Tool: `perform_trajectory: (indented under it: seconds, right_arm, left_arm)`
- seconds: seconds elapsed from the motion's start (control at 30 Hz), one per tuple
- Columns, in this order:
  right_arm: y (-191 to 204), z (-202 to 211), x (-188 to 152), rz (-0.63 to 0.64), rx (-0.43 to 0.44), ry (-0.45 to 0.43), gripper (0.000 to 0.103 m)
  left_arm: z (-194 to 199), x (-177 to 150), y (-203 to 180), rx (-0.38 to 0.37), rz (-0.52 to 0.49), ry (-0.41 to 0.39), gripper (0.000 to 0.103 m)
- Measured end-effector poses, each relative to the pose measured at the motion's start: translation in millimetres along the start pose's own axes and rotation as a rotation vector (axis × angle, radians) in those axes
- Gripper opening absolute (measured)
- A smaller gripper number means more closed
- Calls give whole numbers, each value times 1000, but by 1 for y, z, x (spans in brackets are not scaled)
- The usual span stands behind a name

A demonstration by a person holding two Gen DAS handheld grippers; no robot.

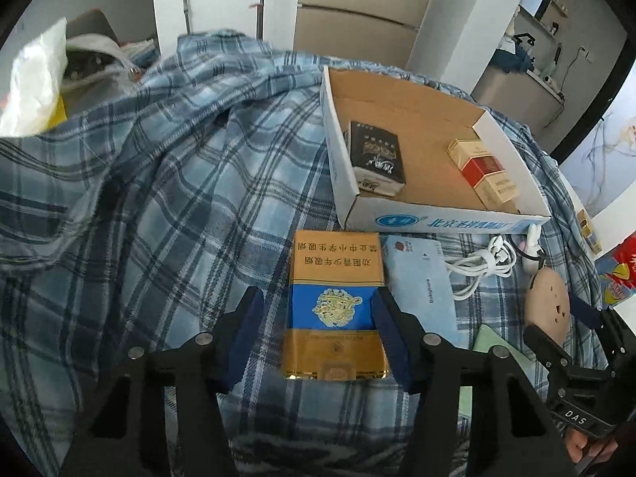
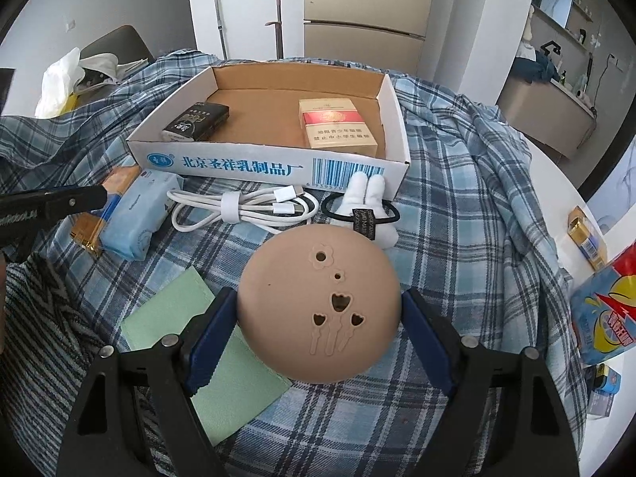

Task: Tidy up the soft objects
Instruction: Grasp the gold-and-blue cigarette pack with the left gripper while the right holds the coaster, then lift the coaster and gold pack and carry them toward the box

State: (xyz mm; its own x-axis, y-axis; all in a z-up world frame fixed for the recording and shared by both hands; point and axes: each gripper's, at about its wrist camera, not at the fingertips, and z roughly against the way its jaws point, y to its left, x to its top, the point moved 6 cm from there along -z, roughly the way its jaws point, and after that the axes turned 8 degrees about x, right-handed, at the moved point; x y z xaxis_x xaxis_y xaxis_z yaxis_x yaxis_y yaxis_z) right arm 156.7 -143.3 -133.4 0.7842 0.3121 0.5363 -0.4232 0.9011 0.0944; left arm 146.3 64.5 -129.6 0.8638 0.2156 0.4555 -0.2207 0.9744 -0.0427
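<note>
My left gripper (image 1: 318,318) half-open, straddling blue-gold cigarette pack (image 1: 336,302), only right pad touching | right gripper (image 2: 318,330) clamped tan silicone pouch (image 2: 320,302) near cardboard tray (image 2: 238,161)

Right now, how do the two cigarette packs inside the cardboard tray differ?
The black pack lies by the tray's left wall; the red-and-gold pack lies near its right wall. The black pack is dark all over with pale lettering; the red-and-gold pack has a red band across a cream and gold face. In the right wrist view the black pack sits angled, while the red-and-gold pack runs roughly along the wall. Both lie flat on the cardboard tray floor, untouched by either gripper.
</note>
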Motion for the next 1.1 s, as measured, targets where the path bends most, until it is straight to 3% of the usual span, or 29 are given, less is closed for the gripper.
perform_trajectory:
  seconds: [0.1, 0.3, 0.6, 0.73, 0.97, 1.1]
  right_arm:
    - [0, 0, 0, -2, 0, 1, 82]
    - [0, -3, -1, -3, 6, 10, 82]
    - [0, -6, 0, -3, 3, 22, 82]
    - [0, -6, 0, -2, 2, 23, 82]
    - [0, -8, 0, 1, 0, 30, 82]
    - [-1, 3, 2, -11, 19, -32, 82]
  left_arm:
    - [-1, -3, -4, -29, -22, -11, 59]
    - [-3, -7, -16, -9, -87, -25, 59]
    - [-13, -8, -12, 5, -73, -1, 61]
    - [-8, -8, -13, -13, -78, -36, 54]
    - [33, -10, -26, -39, -138, -265, 54]
    - [63, -13, -39, -68, -193, -418, 54]
